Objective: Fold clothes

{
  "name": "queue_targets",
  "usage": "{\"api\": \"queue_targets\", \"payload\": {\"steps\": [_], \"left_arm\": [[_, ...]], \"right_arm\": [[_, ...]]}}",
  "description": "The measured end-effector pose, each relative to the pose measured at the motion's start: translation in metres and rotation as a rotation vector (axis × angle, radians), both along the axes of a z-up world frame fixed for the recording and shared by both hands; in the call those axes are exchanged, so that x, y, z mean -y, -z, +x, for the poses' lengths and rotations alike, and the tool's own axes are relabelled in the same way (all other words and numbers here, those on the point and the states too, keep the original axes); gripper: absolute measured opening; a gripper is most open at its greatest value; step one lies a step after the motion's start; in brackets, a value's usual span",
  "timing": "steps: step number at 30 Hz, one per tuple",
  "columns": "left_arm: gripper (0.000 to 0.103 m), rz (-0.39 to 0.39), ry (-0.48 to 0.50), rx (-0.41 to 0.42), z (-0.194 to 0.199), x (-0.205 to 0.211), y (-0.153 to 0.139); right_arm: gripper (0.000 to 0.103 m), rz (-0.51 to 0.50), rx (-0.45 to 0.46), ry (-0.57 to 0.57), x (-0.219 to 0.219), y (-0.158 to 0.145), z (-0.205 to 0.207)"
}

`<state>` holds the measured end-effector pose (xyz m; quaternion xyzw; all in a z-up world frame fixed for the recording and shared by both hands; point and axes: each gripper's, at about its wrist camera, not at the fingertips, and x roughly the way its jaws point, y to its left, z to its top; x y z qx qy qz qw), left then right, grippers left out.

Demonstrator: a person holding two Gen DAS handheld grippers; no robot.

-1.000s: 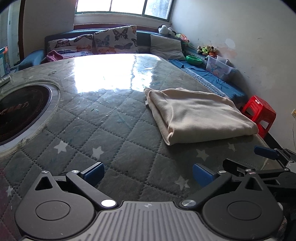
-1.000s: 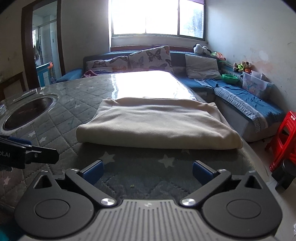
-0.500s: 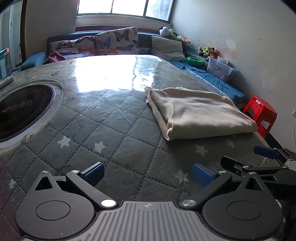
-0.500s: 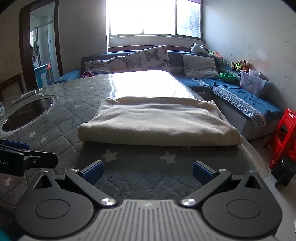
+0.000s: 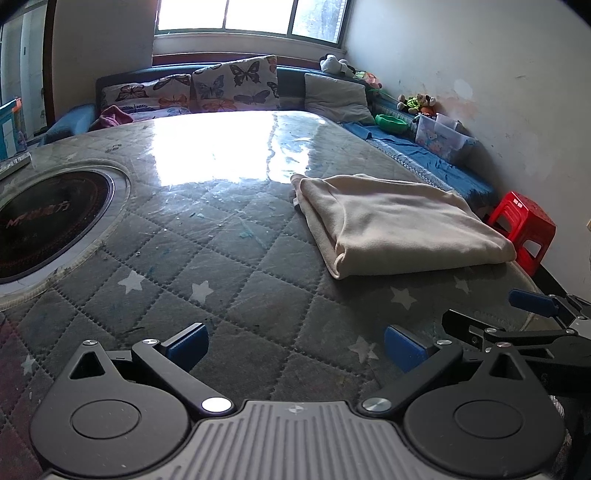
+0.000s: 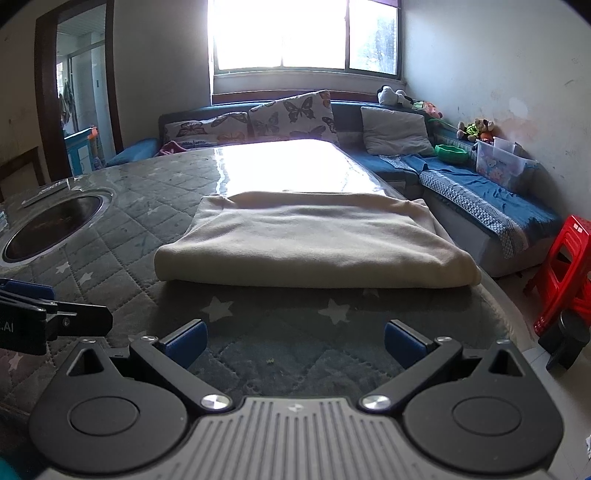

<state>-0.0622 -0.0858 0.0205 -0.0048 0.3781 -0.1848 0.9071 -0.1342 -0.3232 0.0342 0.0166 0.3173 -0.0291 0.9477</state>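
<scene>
Both grippers pulled back a little from the folded cream cloth [image 5: 399, 225], left view, left gripper [image 5: 295, 345] fingers wide and empty, cloth on the tabletop [image 5: 221, 236] ahead to the right, right view, right gripper [image 6: 293, 338] fingers wide and empty, cloth straight ahead near the tabletop edge

The left wrist view is taken from low above the near edge of the quilted table [image 5: 229, 258], faced toward the far edge and the window [image 5: 251, 16], with the folded cream garment [image 5: 399, 225] seen well ahead toward the right edge and the right gripper [image 5: 532, 314] caught at the frame's right side. The right wrist view is taken from just off the table's near right corner, faced the same way and set nearer the garment [image 6: 310, 243], with the left gripper [image 6: 44, 314] caught at its left side. The garment, the round inset [image 5: 48, 225] by the left edge, the butterfly cushions [image 6: 291, 114] and the red stool [image 6: 569, 266] are shared by both views.
</scene>
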Motion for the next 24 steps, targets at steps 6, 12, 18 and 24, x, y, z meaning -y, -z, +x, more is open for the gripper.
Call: {"api": "queue_targets", "payload": {"steps": [6, 12, 18, 24], "left_arm": [[0.103, 0.004, 0.002, 0.0, -0.0003, 0.0014, 0.0003], [0.103, 0.007, 0.005, 0.002, -0.0006, 0.0022, 0.0003], [0.103, 0.009, 0.008, 0.004, -0.0004, 0.0036, 0.0002], [0.103, 0.01, 0.009, 0.005, 0.0007, 0.0033, 0.0004]], "right_arm": [[0.103, 0.002, -0.002, -0.006, -0.0012, 0.0008, 0.0001], [0.103, 0.005, 0.001, -0.012, -0.0028, 0.0008, 0.0004], [0.103, 0.003, 0.0, -0.017, -0.0053, 0.0005, 0.0014], [0.103, 0.004, -0.002, -0.019, -0.0072, 0.0004, 0.0033]]}}
